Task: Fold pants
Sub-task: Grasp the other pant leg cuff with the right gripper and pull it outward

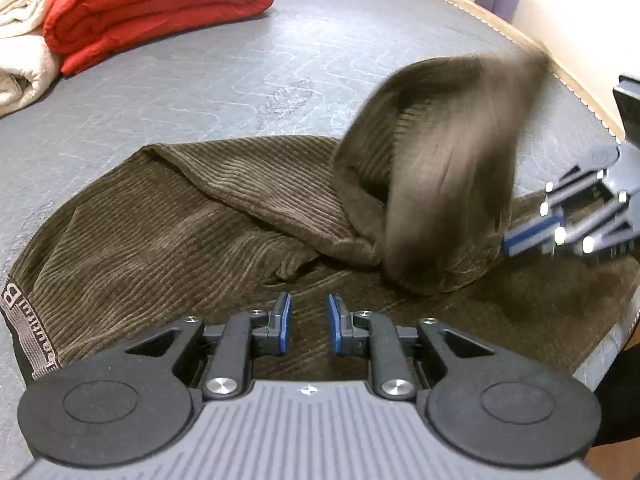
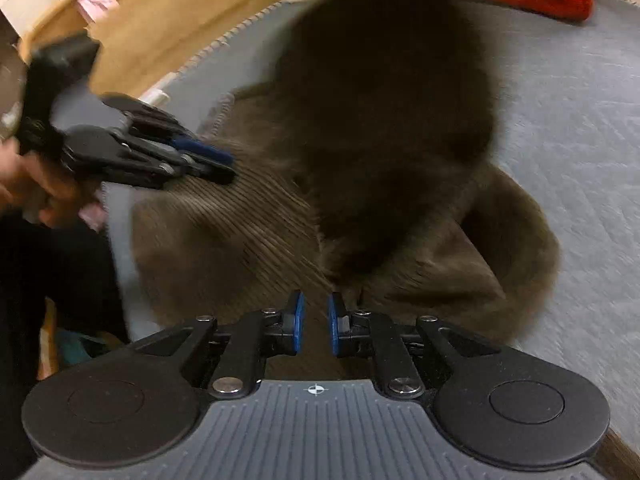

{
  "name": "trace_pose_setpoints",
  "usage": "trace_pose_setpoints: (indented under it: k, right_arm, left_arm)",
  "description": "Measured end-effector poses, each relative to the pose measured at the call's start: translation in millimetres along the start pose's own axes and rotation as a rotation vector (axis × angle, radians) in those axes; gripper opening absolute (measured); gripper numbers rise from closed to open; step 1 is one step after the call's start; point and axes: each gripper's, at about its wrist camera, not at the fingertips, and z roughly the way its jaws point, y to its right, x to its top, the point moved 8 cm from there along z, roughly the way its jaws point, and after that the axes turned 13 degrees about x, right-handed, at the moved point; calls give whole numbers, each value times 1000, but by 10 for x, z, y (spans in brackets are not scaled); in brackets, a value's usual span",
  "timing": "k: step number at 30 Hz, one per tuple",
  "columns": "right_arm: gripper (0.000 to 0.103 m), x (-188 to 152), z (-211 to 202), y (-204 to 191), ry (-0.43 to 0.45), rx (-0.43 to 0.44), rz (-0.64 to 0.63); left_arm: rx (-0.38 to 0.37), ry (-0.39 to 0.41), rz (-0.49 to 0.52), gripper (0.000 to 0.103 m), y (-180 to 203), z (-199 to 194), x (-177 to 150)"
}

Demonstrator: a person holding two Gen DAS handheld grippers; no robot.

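Brown pants [image 1: 168,216] stretch left-right w/ a blurry flap far-right, nearer right gripper [image 2: 316,322]; both grippers prob slightly apart, holding nothing, left gripper [image 1: 308,322] too.

The ribbed brown corduroy pants [image 1: 168,216] lie on a grey mattress [image 1: 248,68] quilted in wavy lines. Behind sit a bright red folded quilt [image 1: 152,4] and cream towels [image 1: 24,60]; both black grippers carry blue pads [image 1: 285,320].

A grey quilted mattress [image 1: 248,64] filled the view. A folded red padded quilt [image 1: 156,4] lay at eleven o'clock, touching rolled cream towels [image 1: 20,52] at ten o'clock.
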Motion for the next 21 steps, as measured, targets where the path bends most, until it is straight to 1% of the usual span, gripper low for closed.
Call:
trace_pose_setpoints:
  k: [2, 5, 7, 9, 12, 17, 19, 21]
  right_arm:
    - [15, 40, -155, 39, 71, -14, 49]
    - [34, 186, -397, 65, 196, -50, 74]
    - [35, 273, -403, 56, 222, -63, 55]
    - [35, 356, -294, -45, 207, -77, -9]
    - [35, 431, -24, -266, 152, -73, -118]
    - [36, 493, 363, -523, 58, -59, -253]
    - [37, 520, 506, -608, 18, -84, -323]
    - [37, 529, 622, -647, -14, -117, -365]
  left_arm:
    - [2, 3, 3, 23, 16, -2, 4]
    - [21, -3, 3, 23, -1, 38, -7]
    - [11, -4, -22, 23, -43, 63, 3]
    - [6, -12, -57, 23, -96, 90, 9]
    - [8, -19, -90, 23, -153, 103, 22]
    - [3, -18, -111, 23, -219, 109, 61]
    - [0, -17, -111, 23, -230, 110, 84]
    - [-1, -12, -110, 23, -240, 104, 102]
